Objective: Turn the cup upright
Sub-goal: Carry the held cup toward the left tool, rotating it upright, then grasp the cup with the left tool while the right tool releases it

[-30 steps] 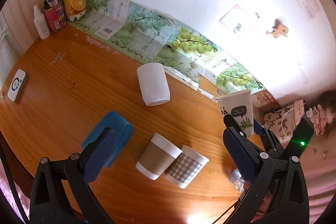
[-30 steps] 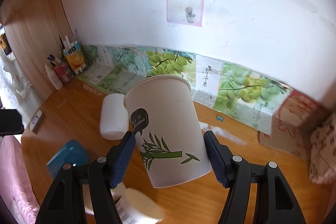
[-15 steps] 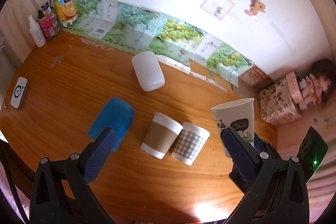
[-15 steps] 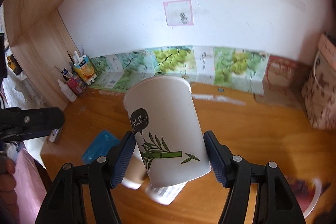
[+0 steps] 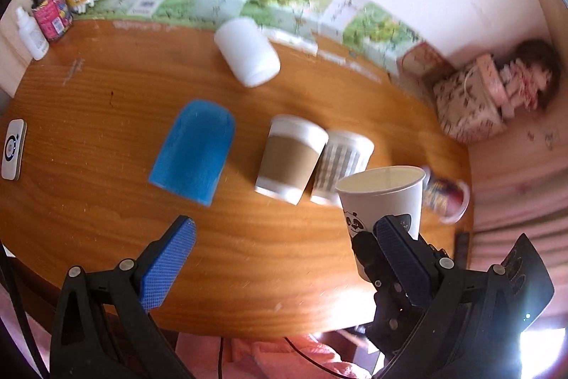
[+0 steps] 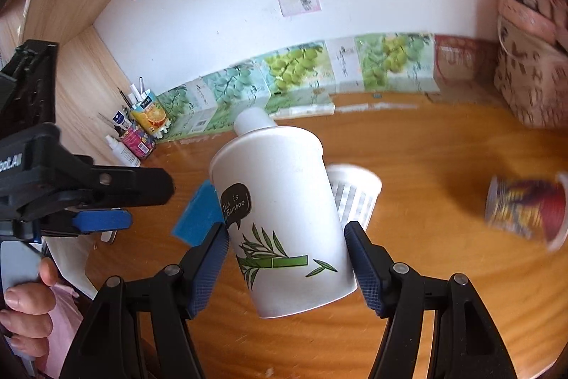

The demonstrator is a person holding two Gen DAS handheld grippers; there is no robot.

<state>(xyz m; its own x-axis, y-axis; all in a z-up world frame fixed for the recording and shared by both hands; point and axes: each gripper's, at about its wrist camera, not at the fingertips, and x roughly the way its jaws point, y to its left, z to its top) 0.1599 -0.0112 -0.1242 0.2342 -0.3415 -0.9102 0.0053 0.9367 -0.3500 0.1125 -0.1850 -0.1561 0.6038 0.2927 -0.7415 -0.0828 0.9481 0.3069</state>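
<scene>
R gripper (image 6: pixel 287 253) was clamped on the white bamboo-print cup (image 6: pixel 280 219), mouth up, held above the bench (image 6: pixel 443 272) nr its front edge. L gripper (image 5: pixel 284 258) was open w/ nothing in it. Brown-sleeve cup (image 5: pixel 289 158) & checked cup (image 5: pixel 342 162) lay on their sides, touching.
</scene>
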